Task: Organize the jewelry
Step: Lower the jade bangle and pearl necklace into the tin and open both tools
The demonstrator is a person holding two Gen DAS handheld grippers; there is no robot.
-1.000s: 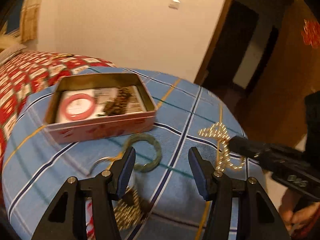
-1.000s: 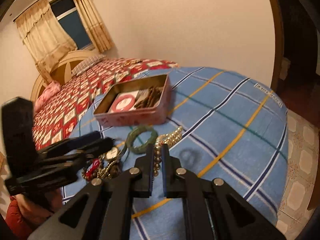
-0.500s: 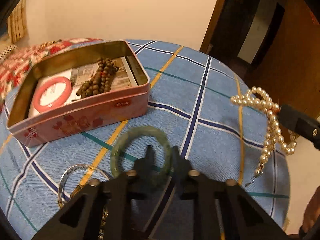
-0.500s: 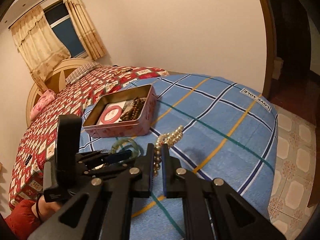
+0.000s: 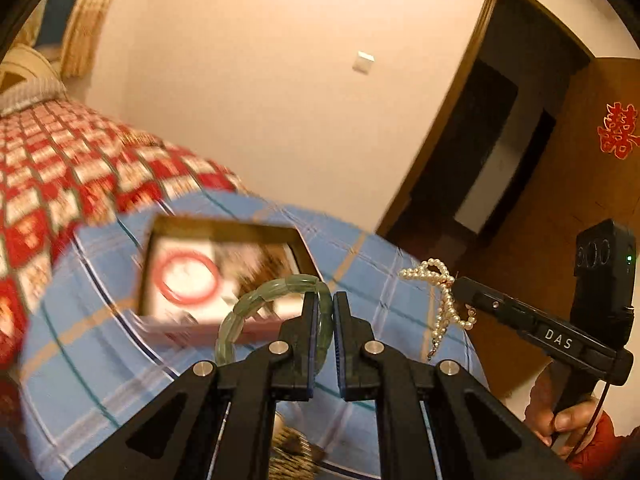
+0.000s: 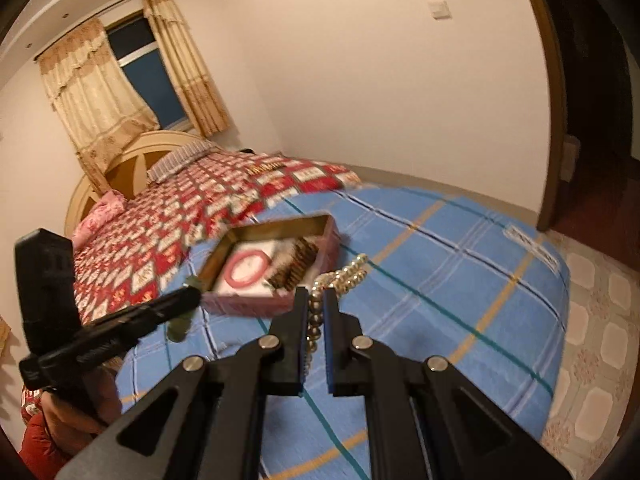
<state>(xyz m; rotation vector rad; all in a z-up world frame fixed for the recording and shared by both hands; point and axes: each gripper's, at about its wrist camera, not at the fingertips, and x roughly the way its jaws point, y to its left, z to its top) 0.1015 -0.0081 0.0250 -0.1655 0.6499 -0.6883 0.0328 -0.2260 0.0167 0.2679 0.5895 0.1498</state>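
Note:
My left gripper (image 5: 323, 300) is shut on a green jade bangle (image 5: 256, 300) and holds it in the air in front of the pink tin box (image 5: 224, 280). The open box holds a red bangle (image 5: 188, 278) and brown wooden beads (image 6: 294, 264). My right gripper (image 6: 316, 300) is shut on a pearl necklace (image 6: 344, 276), which hangs above the blue plaid cloth (image 6: 440, 288). The right gripper also shows in the left wrist view (image 5: 464, 292) with the pearls (image 5: 440, 300) dangling from its tip. The left gripper shows in the right wrist view (image 6: 188, 300) left of the box (image 6: 256, 304).
A heap of other jewelry (image 5: 292, 452) lies on the cloth below my left gripper. The red patterned bedspread (image 6: 180, 232) stretches left toward the headboard. The bed's edge and tiled floor (image 6: 600, 340) lie to the right, with a wooden door (image 5: 560, 200) beyond.
My left gripper closed on the green bangle and lifted it off the cloth toward the box. My right gripper has kept the pearl necklace raised and moved it nearer the box.

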